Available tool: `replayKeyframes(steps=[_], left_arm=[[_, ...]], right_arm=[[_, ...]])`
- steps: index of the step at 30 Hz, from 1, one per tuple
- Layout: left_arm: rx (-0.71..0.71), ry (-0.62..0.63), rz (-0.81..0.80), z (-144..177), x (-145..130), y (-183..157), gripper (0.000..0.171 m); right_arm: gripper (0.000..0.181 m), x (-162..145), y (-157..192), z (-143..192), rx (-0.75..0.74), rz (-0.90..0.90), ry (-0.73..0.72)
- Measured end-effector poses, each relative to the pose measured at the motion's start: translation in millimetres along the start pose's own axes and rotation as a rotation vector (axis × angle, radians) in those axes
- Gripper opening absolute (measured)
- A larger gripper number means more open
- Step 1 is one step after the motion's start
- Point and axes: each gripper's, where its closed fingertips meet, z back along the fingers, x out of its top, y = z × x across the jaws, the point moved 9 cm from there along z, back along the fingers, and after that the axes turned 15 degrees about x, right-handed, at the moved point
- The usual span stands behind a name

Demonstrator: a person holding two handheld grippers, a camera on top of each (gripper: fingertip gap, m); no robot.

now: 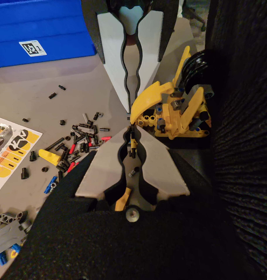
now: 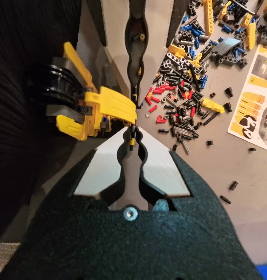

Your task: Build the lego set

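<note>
A yellow and grey brick-built model (image 1: 175,115) with a black wheel (image 1: 195,71) stands on the grey table against dark ribbed fabric. My left gripper (image 1: 132,128) is shut on a small yellow and black pin piece (image 1: 133,144), its tips at the lower end of the model's curved yellow panel (image 1: 145,98). The right gripper (image 1: 130,111) comes in from above, tip to tip with it. In the right wrist view my right gripper (image 2: 133,128) is shut on a small yellow and black piece (image 2: 132,140), just under the same panel (image 2: 117,106). The left gripper (image 2: 136,104) faces it.
A heap of black, grey and red pins (image 1: 81,139) lies left of the grippers; it also shows in the right wrist view (image 2: 180,109). A loose yellow panel (image 1: 49,156), a sticker sheet (image 1: 11,148) and a blue bin (image 1: 38,30) are nearby. Blue, grey and yellow beams (image 2: 205,45) lie farther off.
</note>
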Motion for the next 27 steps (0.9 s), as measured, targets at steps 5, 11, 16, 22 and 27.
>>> replayKeyframes(steps=[5,11,16,22,27], left_arm=[[0.029,-0.013,-0.056,1.6,-0.6,-3.7,0.004],[0.027,-0.015,-0.07,1.2,-1.6,-2.3,0.004],[0.052,-0.042,-0.051,1.7,-4.6,-5.0,0.004],[0.017,-0.001,-0.014,1.4,-2.4,-1.8,0.004],[0.02,0.018,-0.039,0.7,-0.4,-2.3,0.004]], right_arm=[[0.006,1.3,4.4,-1.5,-0.036,0.038,0.025],[0.007,2.3,3.2,-1.7,-0.035,0.033,0.038],[0.006,2.2,3.7,-2.2,-0.036,0.034,0.034],[0.007,4.8,1.5,-2.6,-0.015,0.042,0.066],[0.007,5.9,0.7,-3.1,-0.009,0.046,0.085]])
